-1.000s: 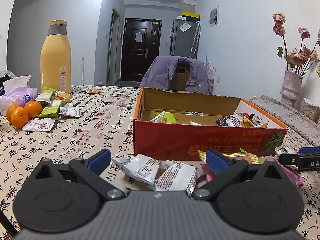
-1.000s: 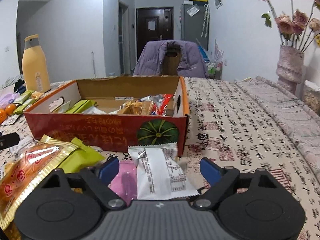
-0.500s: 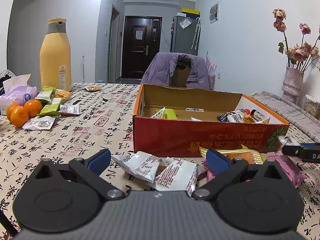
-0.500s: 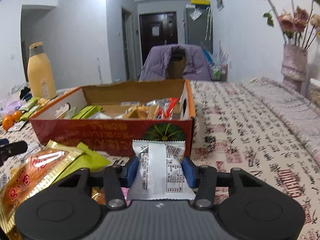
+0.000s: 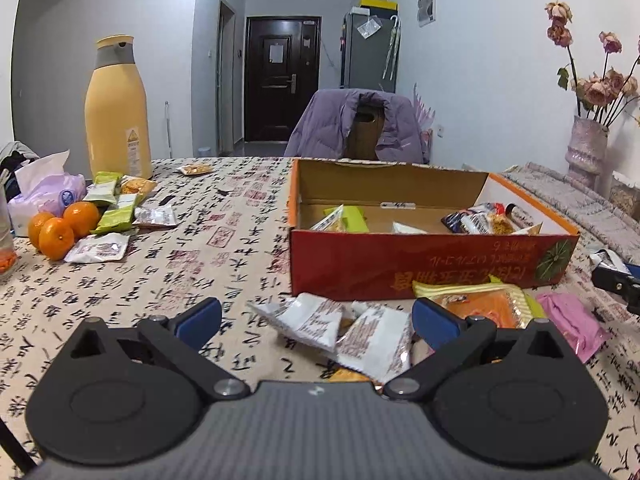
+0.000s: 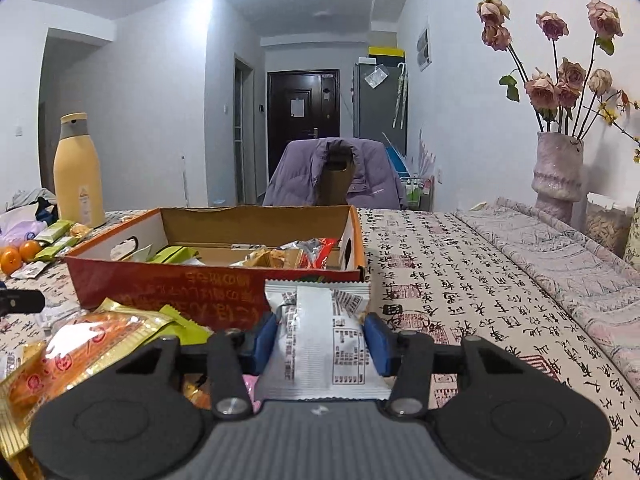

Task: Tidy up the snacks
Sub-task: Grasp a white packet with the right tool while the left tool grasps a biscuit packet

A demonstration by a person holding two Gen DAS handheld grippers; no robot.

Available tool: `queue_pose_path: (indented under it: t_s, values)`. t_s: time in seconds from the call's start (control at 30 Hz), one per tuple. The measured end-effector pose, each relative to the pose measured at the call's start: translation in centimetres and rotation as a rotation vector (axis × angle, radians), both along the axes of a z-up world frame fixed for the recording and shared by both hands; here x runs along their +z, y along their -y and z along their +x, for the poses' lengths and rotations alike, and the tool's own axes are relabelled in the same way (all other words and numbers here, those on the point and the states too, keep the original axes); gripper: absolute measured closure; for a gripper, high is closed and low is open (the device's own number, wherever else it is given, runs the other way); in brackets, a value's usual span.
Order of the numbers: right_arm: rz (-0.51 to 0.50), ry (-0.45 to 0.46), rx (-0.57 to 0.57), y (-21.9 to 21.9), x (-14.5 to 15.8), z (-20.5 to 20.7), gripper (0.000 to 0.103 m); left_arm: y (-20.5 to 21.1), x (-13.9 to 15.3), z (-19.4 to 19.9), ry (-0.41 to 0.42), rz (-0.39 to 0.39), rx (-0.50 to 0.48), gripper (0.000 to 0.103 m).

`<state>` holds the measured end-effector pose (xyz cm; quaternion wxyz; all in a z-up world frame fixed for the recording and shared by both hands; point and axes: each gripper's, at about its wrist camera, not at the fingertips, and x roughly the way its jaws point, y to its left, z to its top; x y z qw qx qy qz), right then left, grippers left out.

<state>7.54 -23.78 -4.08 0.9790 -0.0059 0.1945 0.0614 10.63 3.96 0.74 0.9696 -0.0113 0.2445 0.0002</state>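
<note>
Right tool (image 6: pixel 320 338) pinches crinkly white packet (image 6: pixel 320 344).

Patterned table (image 5: pixel 224 264) carries snack box (image 5: pixel 400 272), loose packets (image 5: pixel 316 320), oranges (image 5: pixel 64 224).

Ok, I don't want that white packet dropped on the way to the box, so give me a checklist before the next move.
1. Right gripper pads pressing both sides of the white packet: ok.
2. Packet clear of the table: cannot tell.
3. Cardboard box open on top, bare floor between the snacks inside: ok.
4. Path ahead to the box free of obstacles: ok; only its near wall to clear.
5. Left gripper open, holding nothing, over the white packets: ok.
6. Orange packet beside the right gripper not caught in it: ok.
</note>
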Motion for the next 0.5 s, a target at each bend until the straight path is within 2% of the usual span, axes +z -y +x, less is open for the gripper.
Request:
queue_pose_path:
  t_s: [0.27, 0.5]
  values:
    - [0.021, -0.029, 0.002, 0.3, -0.7, -0.6, 0.055, -0.3, -0.6, -0.7, -0.057, 0.070, -0.011, 0.000]
    - [0.033, -0.060, 0.009, 0.3, -1.6, -1.0, 0.055, -0.8, -1.6, -1.3, -0.113, 0.099, -0.028, 0.000]
